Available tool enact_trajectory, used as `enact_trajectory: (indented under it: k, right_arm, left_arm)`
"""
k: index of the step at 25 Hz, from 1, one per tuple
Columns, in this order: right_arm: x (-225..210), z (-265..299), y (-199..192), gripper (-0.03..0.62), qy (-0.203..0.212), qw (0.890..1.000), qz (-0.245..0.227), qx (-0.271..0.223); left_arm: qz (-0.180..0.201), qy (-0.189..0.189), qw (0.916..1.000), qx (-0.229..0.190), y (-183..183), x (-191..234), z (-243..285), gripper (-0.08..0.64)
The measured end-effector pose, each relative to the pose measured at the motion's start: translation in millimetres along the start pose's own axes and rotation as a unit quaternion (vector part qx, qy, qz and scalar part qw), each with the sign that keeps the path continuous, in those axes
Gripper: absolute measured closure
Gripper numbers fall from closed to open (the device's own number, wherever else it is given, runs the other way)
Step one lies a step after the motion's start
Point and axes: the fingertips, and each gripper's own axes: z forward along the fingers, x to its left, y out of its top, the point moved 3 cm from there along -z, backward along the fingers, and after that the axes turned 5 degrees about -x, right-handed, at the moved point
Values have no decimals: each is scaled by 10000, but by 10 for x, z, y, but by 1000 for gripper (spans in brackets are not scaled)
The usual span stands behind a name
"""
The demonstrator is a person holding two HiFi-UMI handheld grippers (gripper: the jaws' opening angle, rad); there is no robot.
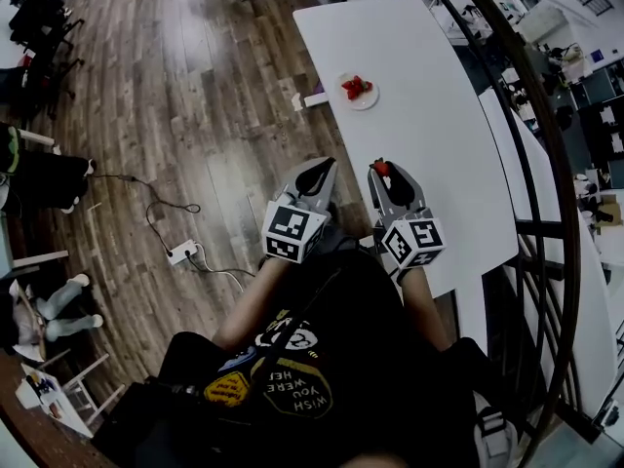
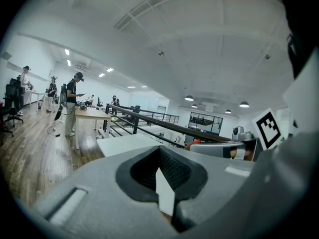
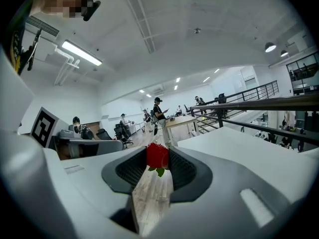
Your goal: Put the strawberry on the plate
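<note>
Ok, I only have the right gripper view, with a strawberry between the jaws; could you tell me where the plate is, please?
Observer: The plate sits on the white table, farther ahead of your strawberry, near the table's left edge.
Operator: Is it empty?
Observer: No, a few red strawberries already lie on it.
Operator: And the left gripper?
Observer: The left gripper has its jaws together, with nothing between them.
</note>
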Motion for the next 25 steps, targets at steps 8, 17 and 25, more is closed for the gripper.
enact_trajectory:
  k: [8, 17, 25]
  right_arm:
    - [-465, 562, 181, 453, -14, 10000, -16, -7]
    - [-1010, 971, 76, 453, -17, 9997, -63, 246]
    - [-1342, 1478, -167, 453, -291, 9984, -60, 486]
  left_arm:
    - [66, 115, 9998, -174, 224, 403, 622, 560]
    - [-276, 57, 9996, 44, 37, 626, 1392, 560]
    - [-205, -184, 9988, 405, -251, 1015, 1899, 560]
